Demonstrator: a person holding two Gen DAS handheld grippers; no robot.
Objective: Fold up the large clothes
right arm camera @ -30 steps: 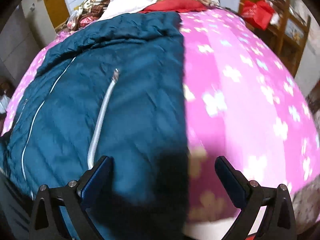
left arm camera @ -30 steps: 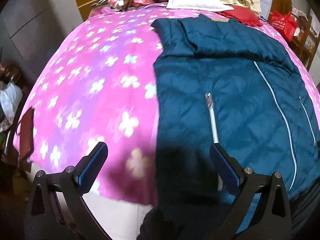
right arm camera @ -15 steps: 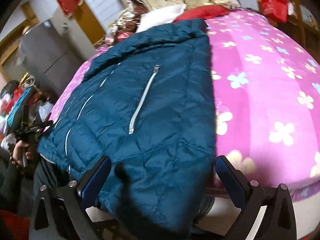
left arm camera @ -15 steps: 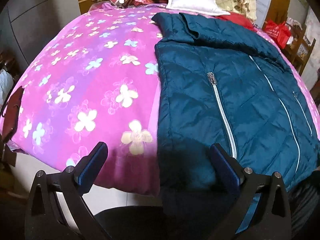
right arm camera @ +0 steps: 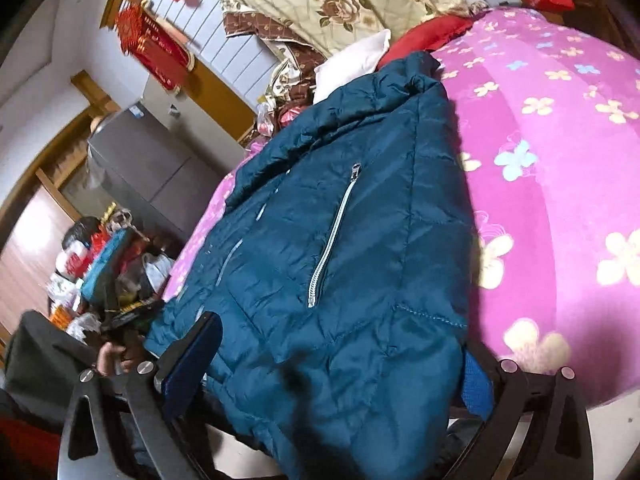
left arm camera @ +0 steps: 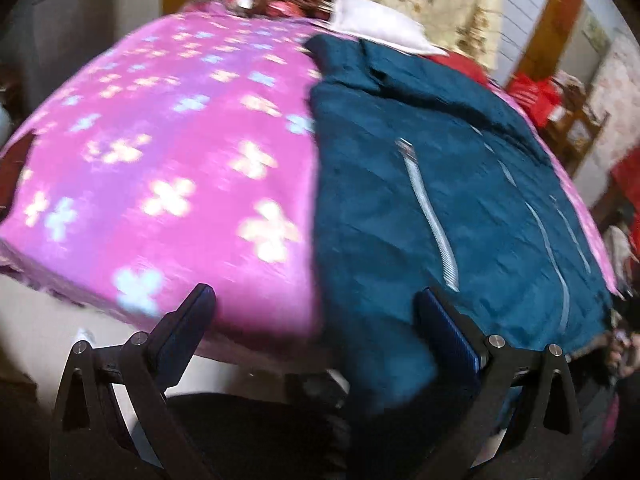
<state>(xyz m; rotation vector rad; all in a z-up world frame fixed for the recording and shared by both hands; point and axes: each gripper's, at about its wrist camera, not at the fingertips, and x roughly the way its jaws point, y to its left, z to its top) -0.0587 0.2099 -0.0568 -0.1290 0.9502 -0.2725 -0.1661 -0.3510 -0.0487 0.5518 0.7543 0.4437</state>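
Observation:
A dark teal quilted jacket (left arm camera: 460, 200) lies flat on a pink flowered blanket (left arm camera: 180, 168), front up, with silver zips; its hem hangs over the near bed edge. In the right wrist view the jacket (right arm camera: 360, 240) fills the middle. My left gripper (left arm camera: 316, 316) is open at the bed's near edge, straddling the jacket's left hem corner. My right gripper (right arm camera: 340, 348) is open over the jacket's right hem corner, with the fabric between its fingers. Neither grips the cloth.
A white pillow (left arm camera: 380, 24), a red cloth (right arm camera: 432, 32) and piled floral quilts (right arm camera: 340, 0) sit at the head of the bed. A grey cabinet (right arm camera: 140, 160) and floor clutter (right arm camera: 100, 264) stand on one side, a wooden chair (left arm camera: 580, 120) on the other.
Both grippers have drawn back and dropped toward the near bed edge, tilting; the jacket's hem now hangs in front of them. The jacket has not been lifted.

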